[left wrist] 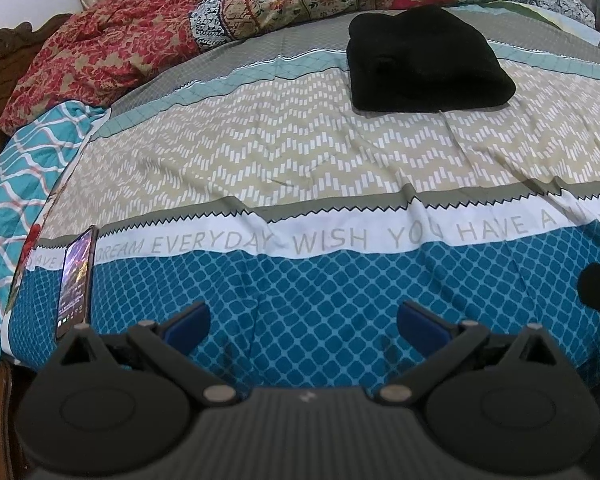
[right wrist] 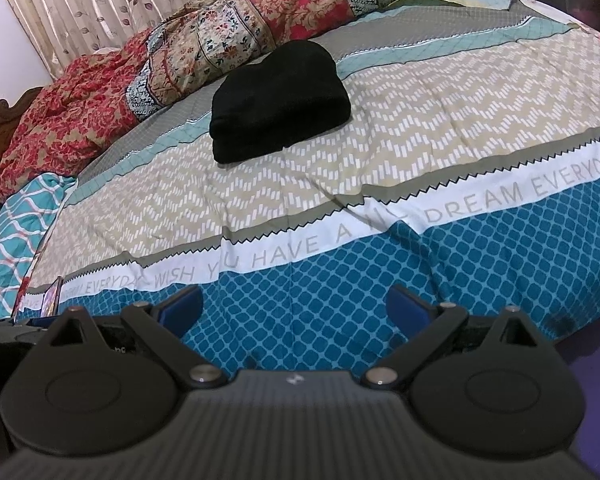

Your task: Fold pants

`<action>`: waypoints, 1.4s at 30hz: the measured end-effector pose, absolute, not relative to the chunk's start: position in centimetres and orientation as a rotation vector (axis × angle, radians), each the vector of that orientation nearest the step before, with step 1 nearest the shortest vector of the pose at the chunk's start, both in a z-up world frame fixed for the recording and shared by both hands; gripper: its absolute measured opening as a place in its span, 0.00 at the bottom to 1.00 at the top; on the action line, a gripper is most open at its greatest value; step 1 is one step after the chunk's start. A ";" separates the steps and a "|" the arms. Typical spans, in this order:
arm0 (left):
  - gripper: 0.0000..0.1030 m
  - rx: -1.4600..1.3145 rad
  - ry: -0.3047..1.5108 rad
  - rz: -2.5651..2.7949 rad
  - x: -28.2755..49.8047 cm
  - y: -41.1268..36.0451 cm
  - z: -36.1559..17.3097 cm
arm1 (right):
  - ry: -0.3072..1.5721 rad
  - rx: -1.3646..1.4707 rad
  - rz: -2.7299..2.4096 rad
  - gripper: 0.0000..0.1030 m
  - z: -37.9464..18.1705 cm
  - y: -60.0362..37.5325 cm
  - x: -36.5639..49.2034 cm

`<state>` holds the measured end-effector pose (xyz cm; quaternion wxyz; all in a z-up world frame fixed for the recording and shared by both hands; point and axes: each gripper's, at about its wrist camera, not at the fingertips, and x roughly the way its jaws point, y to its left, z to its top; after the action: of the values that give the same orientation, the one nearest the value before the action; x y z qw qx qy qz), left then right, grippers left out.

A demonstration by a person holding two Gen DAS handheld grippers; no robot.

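- As far as we can judge, the black knitted pants point(left wrist: 428, 64) already lie folded into a compact bundle on the patterned bedsheet point(right wrist: 420, 120), well beyond us.
- Our left tongs point(left wrist: 303, 320) and right tongs point(right wrist: 294, 304) gape wide, holding nothing.
- Little seems left to do.

The folded pants point(left wrist: 428, 60) point(right wrist: 280, 100) are laid on the bed point(left wrist: 300, 152) point(right wrist: 420, 128), toward its far side. Behind them, a rumpled quilt point(left wrist: 260, 4) point(right wrist: 228, 36) is heaped along the far edge. A phone point(left wrist: 76, 280) is propped at the near left corner, well apart from the pants. A curtain point(right wrist: 100, 0) is hung behind the quilt.
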<state>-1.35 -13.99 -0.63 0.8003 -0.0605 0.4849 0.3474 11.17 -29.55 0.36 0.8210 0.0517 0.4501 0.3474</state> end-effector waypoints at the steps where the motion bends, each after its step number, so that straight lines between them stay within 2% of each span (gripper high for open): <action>1: 1.00 -0.128 1.040 0.745 -1.3 -14.0 -0.6 | 0.957 0.110 0.740 0.97 0.4 -29.5 11.2; 42: 1.00 -0.134 1.086 0.694 -0.5 -14.9 -1.4 | 0.979 0.134 0.730 0.97 -0.2 -29.9 11.7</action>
<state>-0.45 -14.87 -1.36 0.7974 -0.0626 0.5058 0.3232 11.69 -29.94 -0.17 0.8172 0.0629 0.4592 0.3425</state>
